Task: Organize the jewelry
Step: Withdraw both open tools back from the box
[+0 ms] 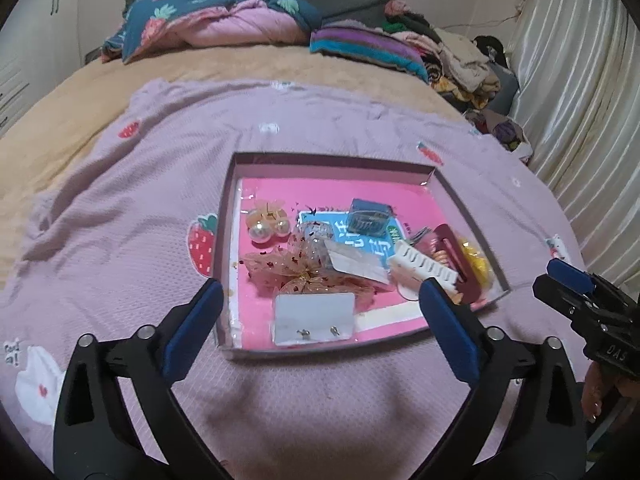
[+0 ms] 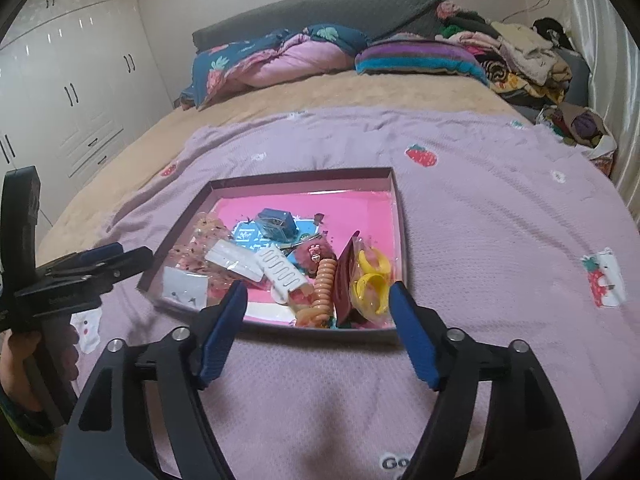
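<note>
A shallow pink-lined box (image 1: 228, 216) (image 2: 400, 216) lies on the bed and holds jewelry and hair things: a pearl clip (image 1: 268, 226), a sheer bow (image 1: 296, 270), a white earring card (image 1: 314, 318) (image 2: 185, 286), a white claw clip (image 1: 424, 270) (image 2: 280, 270), a blue box (image 1: 368, 216) (image 2: 274, 220), a dark red clip (image 1: 456, 256) (image 2: 346, 276), an orange coil tie (image 2: 324, 284) and yellow pieces (image 2: 374, 280). My left gripper (image 1: 322, 292) is open and empty over the box's near edge. My right gripper (image 2: 318, 292) is open and empty over the box's near right corner.
The box sits on a lilac strawberry-print blanket (image 1: 320, 392) (image 2: 500, 220) over a tan bedspread. Pillows and a folded quilt (image 1: 224, 20) lie at the headboard, a clothes pile (image 2: 520, 56) at the back right. White wardrobes (image 2: 72, 80) stand left, a curtain (image 1: 580, 100) right.
</note>
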Available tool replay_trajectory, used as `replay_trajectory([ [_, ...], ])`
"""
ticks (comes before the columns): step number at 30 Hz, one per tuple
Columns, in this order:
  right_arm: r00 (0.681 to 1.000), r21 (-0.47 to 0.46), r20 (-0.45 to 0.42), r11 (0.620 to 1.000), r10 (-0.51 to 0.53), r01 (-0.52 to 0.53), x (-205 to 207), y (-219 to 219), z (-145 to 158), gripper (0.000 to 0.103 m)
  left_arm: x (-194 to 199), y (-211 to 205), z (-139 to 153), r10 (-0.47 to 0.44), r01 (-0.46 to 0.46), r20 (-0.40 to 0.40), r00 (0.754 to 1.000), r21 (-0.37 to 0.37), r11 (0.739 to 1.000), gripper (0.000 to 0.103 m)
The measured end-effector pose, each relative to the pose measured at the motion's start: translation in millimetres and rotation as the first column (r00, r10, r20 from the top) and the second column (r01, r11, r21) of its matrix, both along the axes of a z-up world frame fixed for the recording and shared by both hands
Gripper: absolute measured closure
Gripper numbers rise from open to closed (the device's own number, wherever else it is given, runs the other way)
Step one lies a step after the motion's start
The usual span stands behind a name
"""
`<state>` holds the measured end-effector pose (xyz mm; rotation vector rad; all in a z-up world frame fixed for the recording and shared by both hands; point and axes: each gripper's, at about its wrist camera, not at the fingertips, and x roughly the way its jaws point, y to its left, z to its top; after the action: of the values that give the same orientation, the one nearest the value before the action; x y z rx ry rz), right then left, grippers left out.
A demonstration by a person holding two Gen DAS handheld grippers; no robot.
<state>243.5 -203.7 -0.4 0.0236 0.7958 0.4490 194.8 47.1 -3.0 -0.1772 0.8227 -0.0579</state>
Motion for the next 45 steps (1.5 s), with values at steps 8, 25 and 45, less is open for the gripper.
replay_trajectory([
  [8, 0.996, 0.008, 0.091, 1.0, -0.021, 0.021, -42, -15, 23, 0.013, -40, -7, 15, 0.009, -0.01, 0.043, 0.999, 0.017, 1.0, 0.01],
  [25, 0.994, -0.021, 0.11, 1.0, -0.018, 0.02, -98, -19, 8, 0.007, -97, -18, -2, 0.011, -0.013, 0.044, 0.999, 0.027, 1.0, 0.01],
  [45, 0.997, -0.012, 0.074, 0.999, -0.031, 0.032, -104, -23, 1, 0.005, -102, -21, -4, 0.011, -0.013, 0.041, 0.999, 0.035, 0.999, 0.01],
])
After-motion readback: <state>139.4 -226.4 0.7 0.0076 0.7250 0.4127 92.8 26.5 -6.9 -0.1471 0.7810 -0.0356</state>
